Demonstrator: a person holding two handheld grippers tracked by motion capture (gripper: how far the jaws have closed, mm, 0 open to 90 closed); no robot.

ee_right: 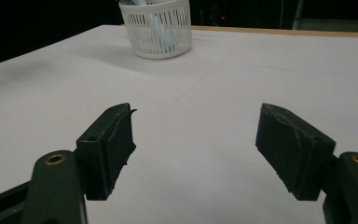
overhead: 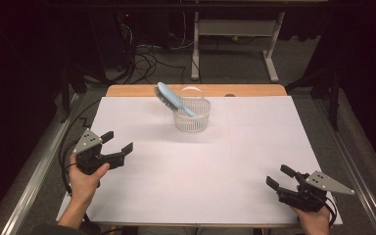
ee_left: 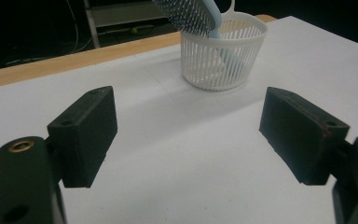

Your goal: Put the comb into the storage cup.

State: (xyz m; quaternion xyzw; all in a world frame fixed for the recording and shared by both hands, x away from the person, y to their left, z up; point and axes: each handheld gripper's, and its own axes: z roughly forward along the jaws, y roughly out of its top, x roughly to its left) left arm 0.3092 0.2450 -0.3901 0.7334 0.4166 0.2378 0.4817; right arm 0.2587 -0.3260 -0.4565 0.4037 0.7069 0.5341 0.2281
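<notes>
A light blue hairbrush (overhead: 172, 99) stands tilted in a small white slatted basket (overhead: 192, 119) at the back middle of the white table; its bristled head leans out to the left over the rim. In the left gripper view the basket (ee_left: 221, 58) and brush (ee_left: 191, 14) lie ahead, far beyond the jaws. My left gripper (overhead: 117, 142) hovers at the table's left, open, nothing between its jaws (ee_left: 189, 135). My right gripper (overhead: 280, 177) is at the front right, open and empty (ee_right: 196, 149), with the basket (ee_right: 157, 28) far ahead.
The white sheet (overhead: 205, 171) covers a wooden table whose edge (overhead: 127, 90) shows at the back. Beyond it stand a white desk frame (overhead: 235, 44) and cables on the dark floor. A metal rail (overhead: 34, 181) runs along the left side.
</notes>
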